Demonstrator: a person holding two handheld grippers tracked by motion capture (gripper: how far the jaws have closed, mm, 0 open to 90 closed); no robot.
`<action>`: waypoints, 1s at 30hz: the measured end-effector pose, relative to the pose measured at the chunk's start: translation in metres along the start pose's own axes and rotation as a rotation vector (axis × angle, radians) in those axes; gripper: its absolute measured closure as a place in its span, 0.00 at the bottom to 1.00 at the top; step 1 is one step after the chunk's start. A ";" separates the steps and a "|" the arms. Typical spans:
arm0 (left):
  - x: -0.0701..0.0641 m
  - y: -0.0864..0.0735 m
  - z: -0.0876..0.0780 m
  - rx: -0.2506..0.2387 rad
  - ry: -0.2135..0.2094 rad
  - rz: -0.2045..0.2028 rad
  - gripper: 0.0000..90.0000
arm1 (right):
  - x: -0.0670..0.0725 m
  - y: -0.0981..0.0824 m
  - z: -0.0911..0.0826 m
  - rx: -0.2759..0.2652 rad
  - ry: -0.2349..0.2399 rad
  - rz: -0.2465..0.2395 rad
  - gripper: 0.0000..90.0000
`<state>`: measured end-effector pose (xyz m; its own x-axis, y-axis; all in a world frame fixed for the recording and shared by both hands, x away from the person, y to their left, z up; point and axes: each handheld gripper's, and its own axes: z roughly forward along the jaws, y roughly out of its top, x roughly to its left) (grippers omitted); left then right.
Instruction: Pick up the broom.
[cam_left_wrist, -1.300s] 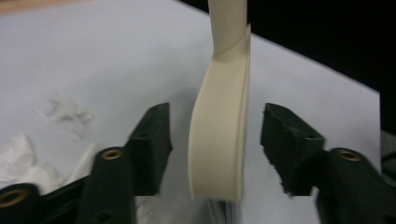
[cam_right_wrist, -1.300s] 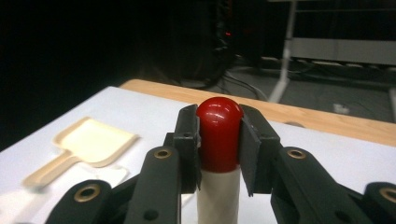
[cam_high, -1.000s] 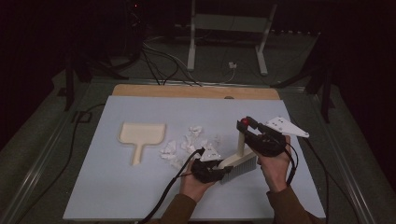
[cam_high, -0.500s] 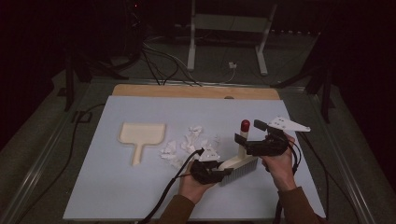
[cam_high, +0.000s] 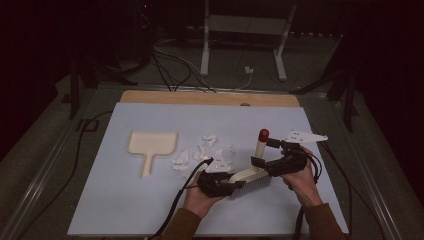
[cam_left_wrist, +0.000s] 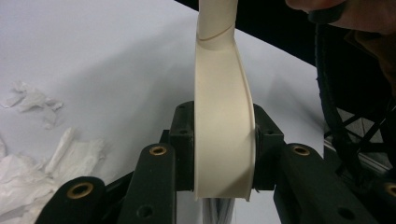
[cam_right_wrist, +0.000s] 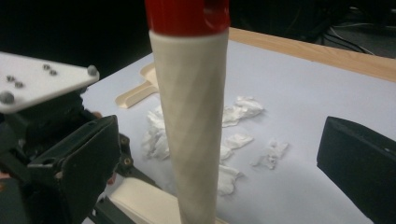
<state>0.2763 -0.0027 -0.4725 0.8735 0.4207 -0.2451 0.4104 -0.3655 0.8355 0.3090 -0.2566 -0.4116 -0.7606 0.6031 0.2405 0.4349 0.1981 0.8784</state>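
A brush with a cream handle (cam_high: 260, 146) and a red cap (cam_high: 263, 133) rests bristles-down on the white sheet, its handle angled up. My left gripper (cam_high: 227, 184) is shut on the cream back of the brush (cam_left_wrist: 219, 93), with a pad pressing on each side. My right gripper (cam_high: 264, 151) is open. Its jaws have just been opening, and the handle (cam_right_wrist: 194, 126) stands between them untouched. Crumpled paper scraps (cam_high: 205, 152) lie just left of the brush. A cream dustpan (cam_high: 151, 145) lies flat farther left.
The white sheet (cam_high: 125, 200) covers the table, with a wooden strip (cam_high: 210, 97) along its far edge. A metal stand (cam_high: 240, 45) and cables sit on the floor behind. A cable trails from each gripper toward the near edge.
My right gripper has opened off the brush handle and sunk a little to the right. The left gripper and the brush have stayed put.
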 end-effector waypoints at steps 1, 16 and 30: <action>0.001 0.000 -0.001 0.001 -0.002 0.007 0.77 | 0.000 -0.001 0.000 0.004 0.007 -0.005 0.00; 0.004 0.003 -0.016 -0.001 -0.047 0.045 0.77 | 0.004 -0.010 0.012 0.151 0.124 -0.146 0.06; 0.008 0.007 -0.031 0.000 -0.110 0.087 0.77 | 0.016 -0.015 0.024 0.283 0.177 -0.277 0.19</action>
<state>0.2780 0.0244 -0.4534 0.9291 0.2938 -0.2245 0.3322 -0.3967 0.8557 0.3019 -0.2318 -0.4308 -0.9273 0.3606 0.1003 0.2991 0.5529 0.7777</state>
